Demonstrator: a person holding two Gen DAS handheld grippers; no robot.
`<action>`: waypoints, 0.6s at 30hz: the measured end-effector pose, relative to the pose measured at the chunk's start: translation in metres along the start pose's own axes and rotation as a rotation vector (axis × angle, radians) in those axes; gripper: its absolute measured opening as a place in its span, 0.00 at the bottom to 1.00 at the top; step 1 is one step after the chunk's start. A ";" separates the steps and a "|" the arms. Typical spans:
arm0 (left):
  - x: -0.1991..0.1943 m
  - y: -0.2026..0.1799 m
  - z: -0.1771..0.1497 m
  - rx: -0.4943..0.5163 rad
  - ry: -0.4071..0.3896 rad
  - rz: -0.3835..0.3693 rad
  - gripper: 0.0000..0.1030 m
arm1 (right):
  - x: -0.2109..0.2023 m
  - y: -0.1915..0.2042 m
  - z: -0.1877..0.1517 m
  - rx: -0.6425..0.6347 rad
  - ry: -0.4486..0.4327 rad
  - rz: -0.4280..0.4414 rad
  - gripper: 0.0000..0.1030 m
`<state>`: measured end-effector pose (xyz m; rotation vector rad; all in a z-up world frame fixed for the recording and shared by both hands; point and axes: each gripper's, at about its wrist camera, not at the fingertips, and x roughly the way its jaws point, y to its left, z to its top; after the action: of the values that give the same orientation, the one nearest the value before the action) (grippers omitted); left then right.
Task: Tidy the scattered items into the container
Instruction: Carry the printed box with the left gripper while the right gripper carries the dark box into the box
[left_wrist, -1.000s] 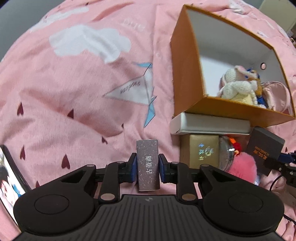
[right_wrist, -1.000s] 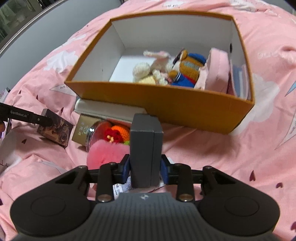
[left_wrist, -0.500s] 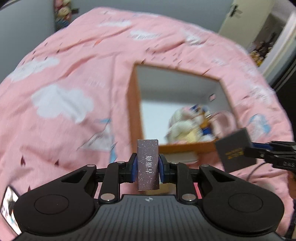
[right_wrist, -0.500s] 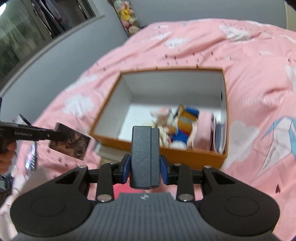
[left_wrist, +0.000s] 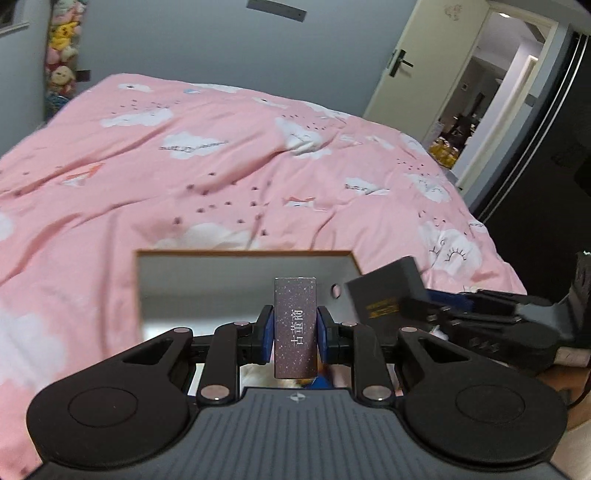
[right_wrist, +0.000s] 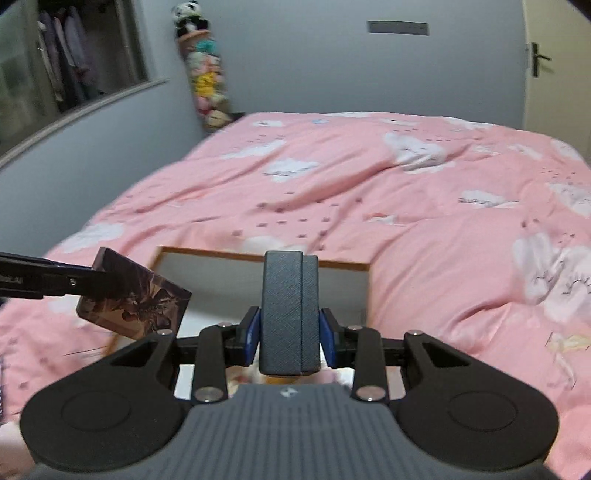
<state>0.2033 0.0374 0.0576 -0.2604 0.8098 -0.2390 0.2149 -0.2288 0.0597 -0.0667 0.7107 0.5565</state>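
My left gripper (left_wrist: 295, 334) is shut on a slim dark purple speckled box (left_wrist: 295, 295) with white characters, held upright over the orange container (left_wrist: 243, 253) with its white inside. My right gripper (right_wrist: 290, 334) is shut on a dark grey textured box (right_wrist: 290, 280), also above the container (right_wrist: 258, 256). In the left wrist view, the right gripper (left_wrist: 424, 302) comes in from the right with the grey box (left_wrist: 384, 295), its gold-lettered face showing. In the right wrist view, the left gripper (right_wrist: 99, 284) reaches in from the left, showing the purple box's illustrated face (right_wrist: 133, 306).
A pink duvet (left_wrist: 221, 177) with cloud prints covers the bed around the container. Plush toys hang on the grey wall (right_wrist: 203, 74). An open door (left_wrist: 480, 92) and a dark wardrobe (left_wrist: 546, 177) stand at the right. Toys inside the container are mostly hidden by the grippers.
Both grippers rose and tipped upward with their boxes, coming over the orange container. The scattered items below the container have left the views; the far bed and room walls show now.
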 end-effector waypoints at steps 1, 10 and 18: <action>0.012 -0.002 0.003 -0.003 -0.002 -0.010 0.25 | 0.009 -0.003 0.002 0.007 0.005 -0.012 0.35; 0.102 0.006 0.008 -0.085 0.048 -0.045 0.25 | 0.067 -0.015 0.006 0.000 0.063 -0.081 0.35; 0.152 0.008 0.004 -0.105 0.106 -0.049 0.25 | 0.094 -0.016 0.002 -0.037 0.119 -0.131 0.35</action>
<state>0.3082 -0.0009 -0.0455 -0.3691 0.9230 -0.2587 0.2832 -0.1985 -0.0004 -0.1809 0.8057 0.4432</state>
